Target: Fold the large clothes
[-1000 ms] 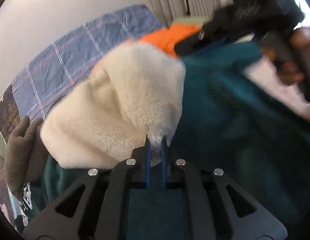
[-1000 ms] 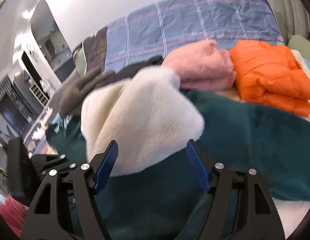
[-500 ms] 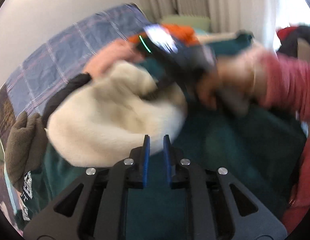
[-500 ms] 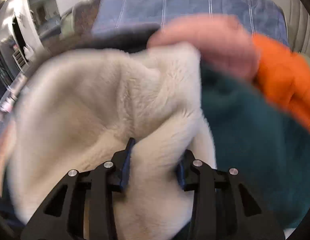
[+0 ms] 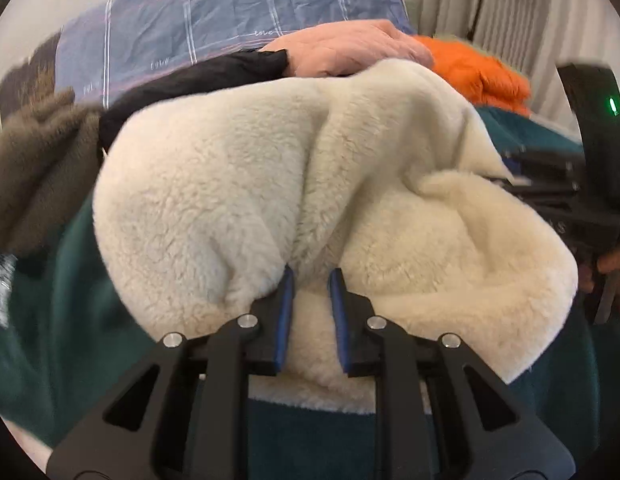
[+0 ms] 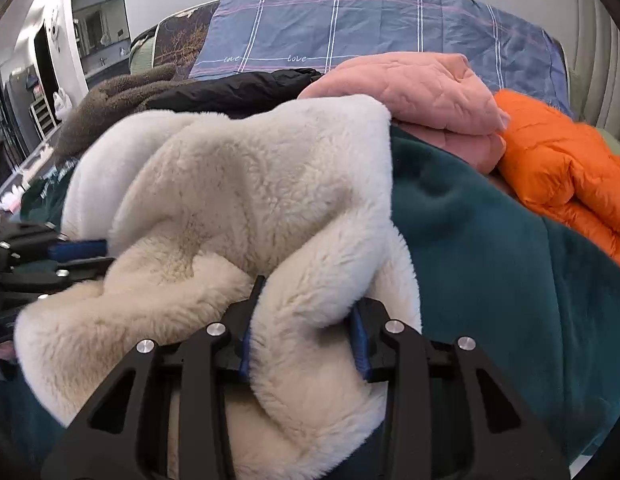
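Note:
A large dark green fleece garment with a cream sherpa lining lies on the bed; the lining also shows in the right wrist view. My left gripper is shut on a fold of the cream lining, its blue pads pinching the pile. My right gripper is shut on a thick roll of the same lining, jaws held apart by its bulk. The right gripper shows at the right edge of the left wrist view; the left gripper shows at the left edge of the right wrist view.
Folded pink quilted garment, orange puffer jacket, black jacket and brown fleece lie behind on the blue plaid bedspread. Curtains hang at the right. A room with shelves opens at the far left.
The right gripper came in from open and closed on the cream lining. The left gripper let go, moved forward and closed on the lining again. Both now hold it side by side.

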`<state>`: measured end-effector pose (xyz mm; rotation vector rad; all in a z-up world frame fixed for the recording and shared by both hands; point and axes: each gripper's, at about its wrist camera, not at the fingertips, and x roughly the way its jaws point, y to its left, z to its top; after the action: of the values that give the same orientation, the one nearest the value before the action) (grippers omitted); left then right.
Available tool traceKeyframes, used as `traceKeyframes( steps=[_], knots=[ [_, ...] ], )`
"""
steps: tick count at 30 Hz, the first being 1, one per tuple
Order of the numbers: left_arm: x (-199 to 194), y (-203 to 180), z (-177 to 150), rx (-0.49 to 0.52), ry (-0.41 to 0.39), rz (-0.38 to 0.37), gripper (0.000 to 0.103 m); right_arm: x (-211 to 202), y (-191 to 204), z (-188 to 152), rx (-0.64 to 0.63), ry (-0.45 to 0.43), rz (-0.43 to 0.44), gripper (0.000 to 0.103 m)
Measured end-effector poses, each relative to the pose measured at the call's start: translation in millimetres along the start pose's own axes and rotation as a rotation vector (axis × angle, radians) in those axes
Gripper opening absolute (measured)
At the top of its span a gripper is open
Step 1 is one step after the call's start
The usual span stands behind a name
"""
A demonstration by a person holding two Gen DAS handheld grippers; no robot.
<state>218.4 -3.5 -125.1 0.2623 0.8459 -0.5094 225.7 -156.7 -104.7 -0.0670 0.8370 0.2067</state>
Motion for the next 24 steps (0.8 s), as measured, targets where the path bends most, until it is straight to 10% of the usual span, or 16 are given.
traceKeyframes(
  steps=[7, 9, 12, 15, 24],
  knots=[
    [-33.8, 14.7, -6.8, -0.148, -0.047, -0.073, 0.026, -39.2, 9.7, 5.4, -0.031, -0.026, 0.068, 0.043],
    [-54.3, 23.4, -6.8, -0.184, -0.097, -0.057, 0.045, -65.0, 26.0, 5.1, -0.083, -0.064, 0.127, 0.048],
    [-83.4, 42.2, -18.1, -0.229, -0.177, 0.058, 0.060, -76.6, 50.0, -6.7, -0.133, -0.033, 0.259, 0.053],
    [-98.6, 87.4, -39.9, -0.381, -0.189, 0.133, 0.063, -42.1, 69.8, -32.6, -0.189, 0.118, 0.184, 0.055],
    [-142.1, 267.0, -183.1, -1.044, -0.162, 0.451, 0.067, -30.2, 63.6, -42.8, -0.129, 0.092, 0.227, 0.061]
  ],
)
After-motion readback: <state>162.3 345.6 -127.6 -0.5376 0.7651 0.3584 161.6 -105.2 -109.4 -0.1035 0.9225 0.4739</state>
